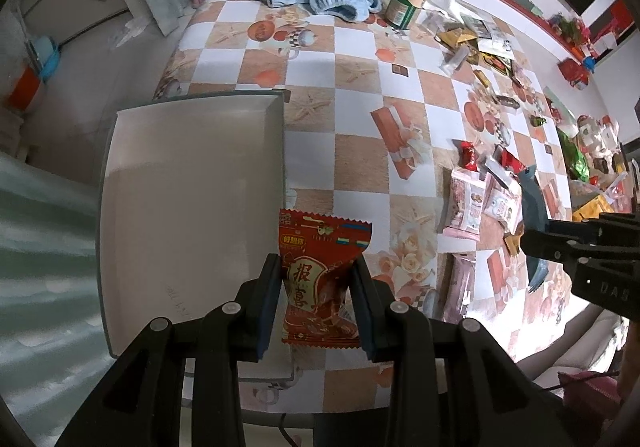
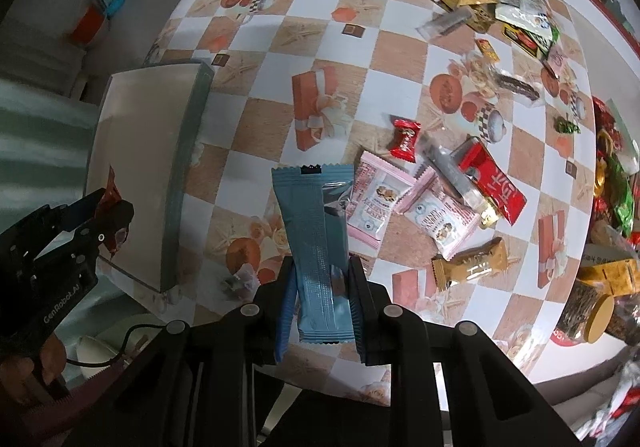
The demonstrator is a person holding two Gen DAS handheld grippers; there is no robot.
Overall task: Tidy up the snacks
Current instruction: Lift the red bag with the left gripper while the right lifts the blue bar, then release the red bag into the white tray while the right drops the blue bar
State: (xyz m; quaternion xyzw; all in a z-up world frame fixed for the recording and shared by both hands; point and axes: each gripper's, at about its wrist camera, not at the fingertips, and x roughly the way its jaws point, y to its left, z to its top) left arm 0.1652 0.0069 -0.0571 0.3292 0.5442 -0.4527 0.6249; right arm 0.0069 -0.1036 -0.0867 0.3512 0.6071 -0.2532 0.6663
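Checkered table (image 2: 400, 51), scattered snack packets (image 2: 440, 203), white box (image 1: 188, 183)

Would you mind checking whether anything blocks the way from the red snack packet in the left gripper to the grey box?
Nothing visible does. The red snack packet, held in the left gripper, hangs right at the edge of the grey box, whose open inside shows nothing in it.

Glossy foil red packet (image 1: 320, 283), matt blue sachet (image 2: 316, 247)
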